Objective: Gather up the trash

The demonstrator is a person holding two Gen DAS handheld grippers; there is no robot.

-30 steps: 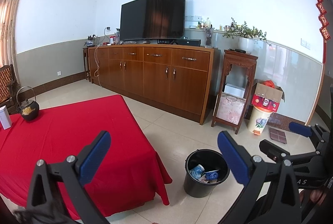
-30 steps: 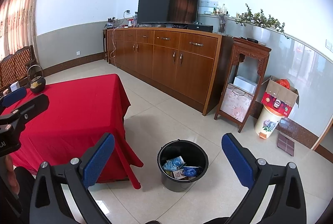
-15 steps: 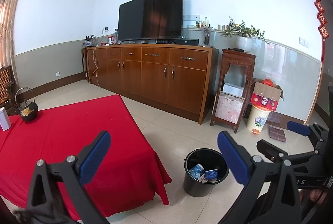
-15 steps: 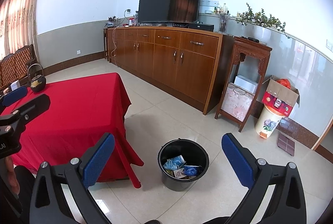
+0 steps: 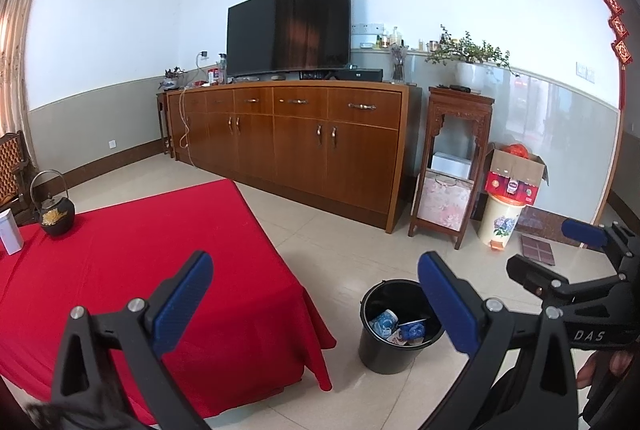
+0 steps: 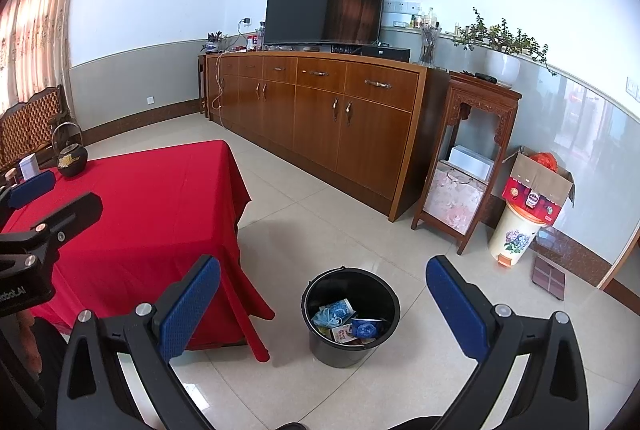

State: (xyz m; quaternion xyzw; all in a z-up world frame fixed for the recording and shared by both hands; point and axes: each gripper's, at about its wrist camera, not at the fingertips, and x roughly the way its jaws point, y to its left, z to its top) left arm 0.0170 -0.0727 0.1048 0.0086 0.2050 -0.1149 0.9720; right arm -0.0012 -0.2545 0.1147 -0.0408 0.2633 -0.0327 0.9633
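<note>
trash (image 6: 346, 322) lies heaped in the black bucket (image 6: 320, 344) beside the bench (image 6: 132, 206); left hand-held gripper (image 5: 312, 294) and right hand-held gripper (image 6: 322, 294) hover spread, empty, likely finished.

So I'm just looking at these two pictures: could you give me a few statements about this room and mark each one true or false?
1. The black bucket on the floor has wrappers and packets inside. True.
2. The left tool is clamped on a piece of trash. False: it is open and holds nothing.
3. A dark teapot sits on the red tablecloth. True.
4. The bucket stands on the table. False: it stands on the tiled floor beside the table.
5. The right tool is open and empty. True.
6. The television is showing a programme. False: its screen is dark.
</note>
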